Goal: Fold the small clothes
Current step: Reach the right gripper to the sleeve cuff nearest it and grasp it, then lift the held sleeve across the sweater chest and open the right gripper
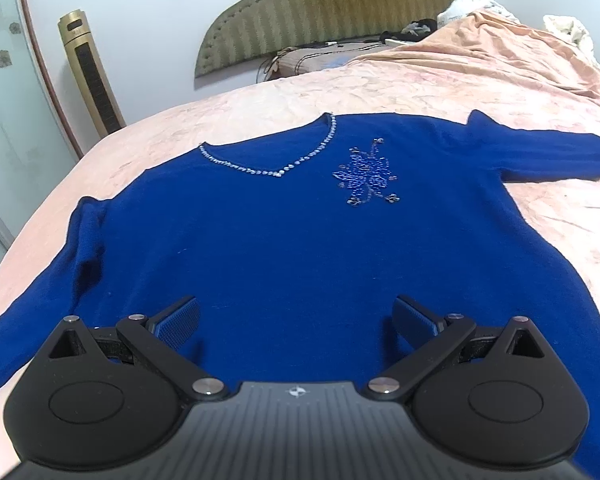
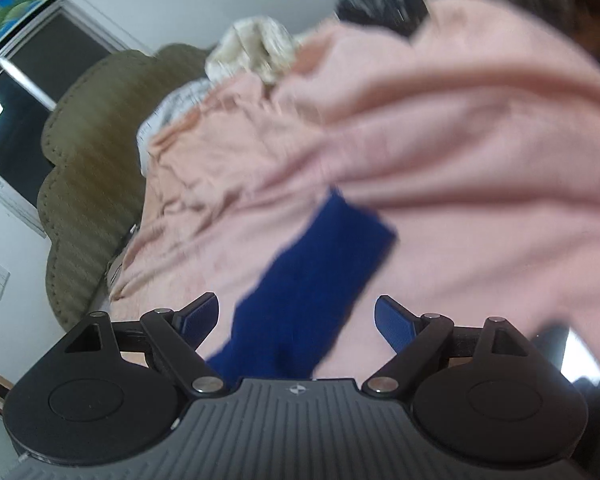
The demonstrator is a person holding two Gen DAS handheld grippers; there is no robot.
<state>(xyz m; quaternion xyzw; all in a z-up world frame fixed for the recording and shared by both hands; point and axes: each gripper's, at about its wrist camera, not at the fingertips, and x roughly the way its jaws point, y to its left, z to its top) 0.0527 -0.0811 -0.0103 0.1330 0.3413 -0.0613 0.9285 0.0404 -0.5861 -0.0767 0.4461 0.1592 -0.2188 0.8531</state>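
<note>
A royal-blue sweater (image 1: 284, 240) lies spread flat, front up, on a pink bed cover (image 1: 440, 76). It has a rhinestone V-neckline (image 1: 278, 170) and a beaded flower (image 1: 366, 174) on the chest. Its sleeves run out to the left and right. My left gripper (image 1: 297, 312) hovers over the sweater's lower body, open, with nothing between its pads. In the blurred, tilted right wrist view, one blue sleeve (image 2: 312, 280) stretches away over the cover, cuff (image 2: 360, 220) at the far end. My right gripper (image 2: 296, 312) stands open astride that sleeve, pads clear of the cloth.
An olive padded headboard (image 1: 332, 12) backs the bed, with pillows and dark items beside it. A gold tower fan (image 1: 90, 72) stands by the wall on the left. A cream cloth bundle (image 2: 252, 52) and rumpled pink cover (image 2: 460, 120) lie past the sleeve.
</note>
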